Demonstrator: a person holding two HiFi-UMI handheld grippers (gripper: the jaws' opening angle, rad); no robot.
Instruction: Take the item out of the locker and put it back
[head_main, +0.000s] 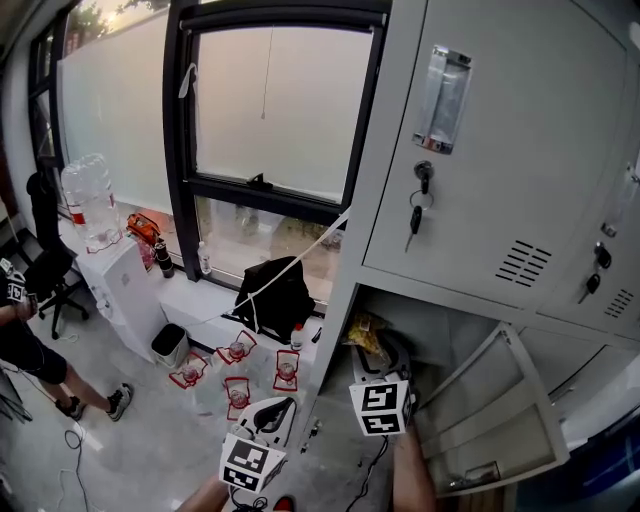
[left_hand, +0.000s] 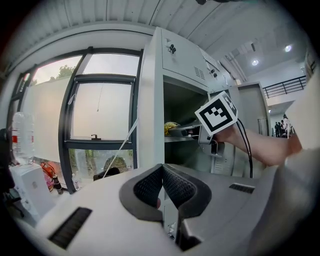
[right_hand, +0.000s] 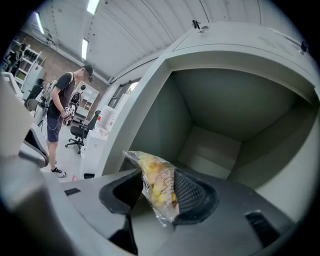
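The right gripper (right_hand: 156, 192) has its jaws about half closed on a crinkly yellow snack bag (right_hand: 150, 170), held upright at the mouth of the open locker compartment (right_hand: 210, 145), which looks bare behind it. Whichever way the bag is going, it seems best to keep the squeeze light but steady and move it level, clear of the frame and of the open door (head_main: 490, 420) on the right. The right forearm (head_main: 410, 480) reaches forward into the opening, while the left gripper (left_hand: 162, 187) hangs near and to the left, jaws together on nothing
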